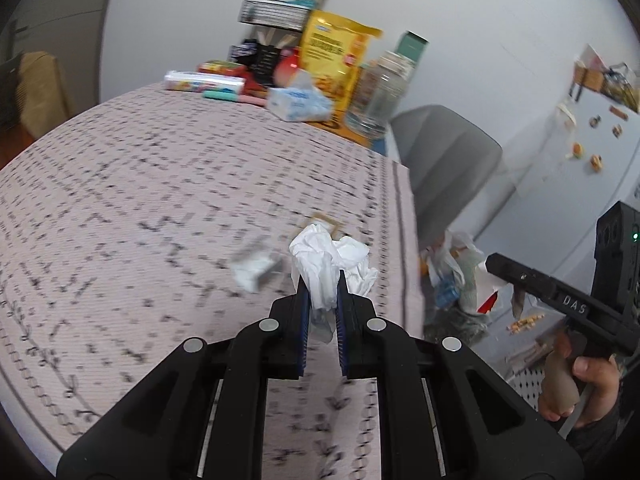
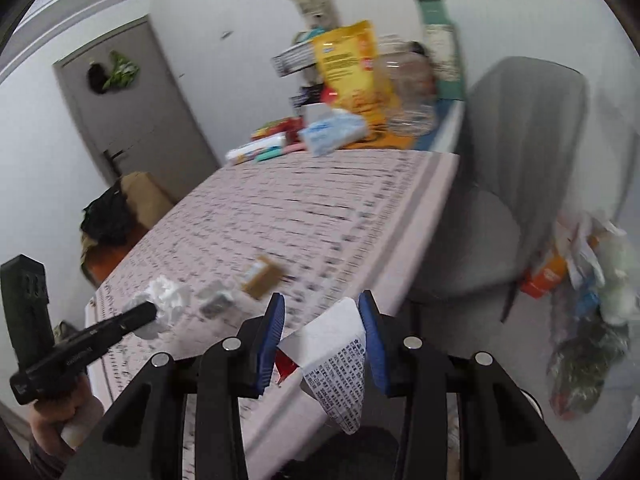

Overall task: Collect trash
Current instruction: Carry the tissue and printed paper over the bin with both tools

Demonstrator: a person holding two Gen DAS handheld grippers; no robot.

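White printed wrapper point(image 2: 336, 360) in right gripper point(image 2: 322, 320), long axis hanging downward

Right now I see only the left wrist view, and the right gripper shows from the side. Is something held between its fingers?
Observer: Yes. In the right wrist view, a white wrapper with black printed text sits between the blue fingers of the right gripper.
Operator: Thank you. What lies on the table behind my tissue?
Observer: A small brown box lies flat there, near the table's front edge.
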